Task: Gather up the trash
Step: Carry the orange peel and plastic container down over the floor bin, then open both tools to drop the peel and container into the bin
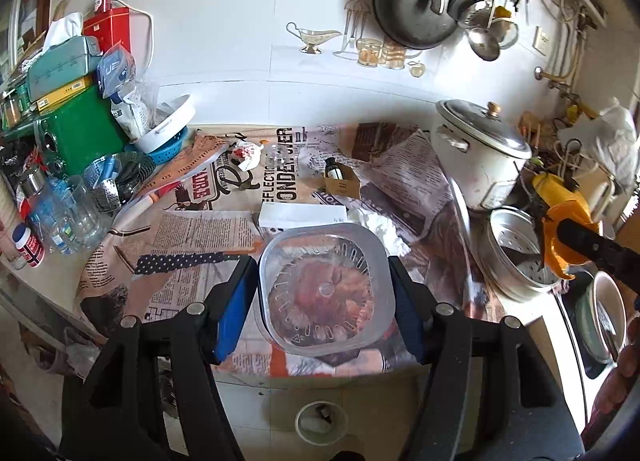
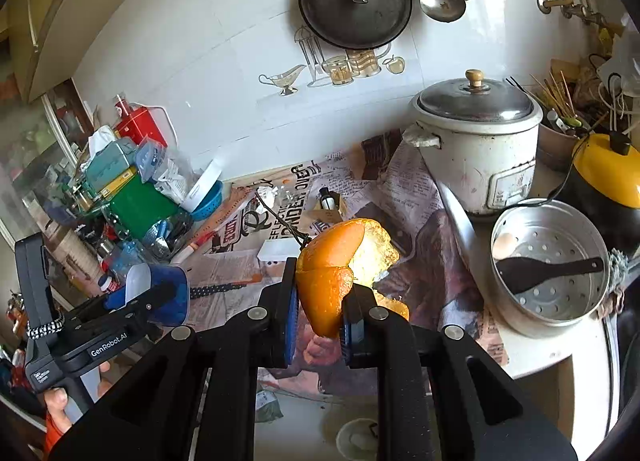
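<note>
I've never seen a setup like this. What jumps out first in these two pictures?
Most striking is the bright orange peel pinched in the right claw above the newspaper-covered counter. Next, the clear square plastic container gripped between the left claw's blue pads. Behind, a white rice cooker with a metal lid stands to the right, and a black pan hangs on the wall.

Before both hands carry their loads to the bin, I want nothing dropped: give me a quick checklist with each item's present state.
1. Right gripper clamped on the orange peel: ok.
2. Left gripper pads against the clear plastic container: ok.
3. Container free of loose contents: ok, looks empty.
4. Peel hanging in one piece: cannot tell; a flap droops behind the jaws.
5. White cup on the floor below, possibly the bin: cannot tell.
</note>
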The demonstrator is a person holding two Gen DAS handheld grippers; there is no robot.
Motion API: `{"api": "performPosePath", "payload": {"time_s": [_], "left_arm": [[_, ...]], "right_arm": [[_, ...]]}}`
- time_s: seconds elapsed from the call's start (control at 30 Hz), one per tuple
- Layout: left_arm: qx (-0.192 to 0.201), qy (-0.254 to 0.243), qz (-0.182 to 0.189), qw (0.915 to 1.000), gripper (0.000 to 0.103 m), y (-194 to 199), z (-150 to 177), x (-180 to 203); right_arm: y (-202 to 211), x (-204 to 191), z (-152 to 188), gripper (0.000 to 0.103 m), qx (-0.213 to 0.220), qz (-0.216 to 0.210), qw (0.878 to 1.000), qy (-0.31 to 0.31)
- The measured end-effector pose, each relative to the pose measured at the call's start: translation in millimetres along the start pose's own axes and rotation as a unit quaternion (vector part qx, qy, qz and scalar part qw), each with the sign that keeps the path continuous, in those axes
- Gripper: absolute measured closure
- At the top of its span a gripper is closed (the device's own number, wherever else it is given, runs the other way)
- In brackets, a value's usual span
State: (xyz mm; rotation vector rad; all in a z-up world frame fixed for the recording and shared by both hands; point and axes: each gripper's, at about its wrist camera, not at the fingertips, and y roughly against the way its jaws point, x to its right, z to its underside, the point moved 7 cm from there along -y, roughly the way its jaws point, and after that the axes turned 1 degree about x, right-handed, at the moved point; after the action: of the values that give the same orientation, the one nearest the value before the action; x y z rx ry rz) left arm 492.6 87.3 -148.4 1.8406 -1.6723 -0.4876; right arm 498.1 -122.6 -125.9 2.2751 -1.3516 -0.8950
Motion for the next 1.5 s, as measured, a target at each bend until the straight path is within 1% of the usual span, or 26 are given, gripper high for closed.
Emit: {"api": "performPosePath", "payload": {"time_s": [0.2,0.4,0.53,0.7,0.87,1.1,1.2,1.33,1.5], "left_arm": [[-0.002,-0.029,0.021,0.9994,0.039,44.0,41.1,-26.5],[-0.013,-0.045,0.038,0.9982,0.039,79.8,82.7,-46.3],[-0.039,-0.045,0.048,0.9971,0.039,90.8,106.1,-52.1],[-0.068,-0.032,0.053,0.9958,0.039,90.9,137.4,-57.6],[-0.104,-0.014,0.045,0.9934,0.039,71.4,177.0,-57.3],[-0.164,0.014,0.024,0.9861,0.039,13.6,248.7,-43.9],[-0.185,0.035,0.018,0.9819,0.039,-16.3,285.3,-37.7],[-0.201,0.051,0.007,0.9781,0.039,-53.8,330.5,-34.6],[-0.226,0.074,-0.008,0.9712,0.039,-102.2,387.7,-46.3]], "right_arm": [[25.9,-45.5,49.5,0.088,0.005,0.015,1.0,-0.019],[42.4,-80.9,98.8,0.088,-0.006,0.023,0.999,-0.037],[48.8,-93.8,119.5,0.088,-0.032,0.032,0.998,-0.047],[51.9,-98.1,144.7,0.088,-0.057,0.048,0.996,-0.045],[34.8,-82.1,175.5,0.088,-0.094,0.048,0.993,-0.043],[-6.0,-40.0,232.4,0.088,-0.155,0.038,0.986,-0.056],[-31.0,-16.9,263.2,0.088,-0.187,0.038,0.98,-0.054],[-67.9,12.0,306.5,0.088,-0.221,0.045,0.973,-0.042],[-122.7,39.9,366.7,0.088,-0.269,0.043,0.961,-0.04]]}}
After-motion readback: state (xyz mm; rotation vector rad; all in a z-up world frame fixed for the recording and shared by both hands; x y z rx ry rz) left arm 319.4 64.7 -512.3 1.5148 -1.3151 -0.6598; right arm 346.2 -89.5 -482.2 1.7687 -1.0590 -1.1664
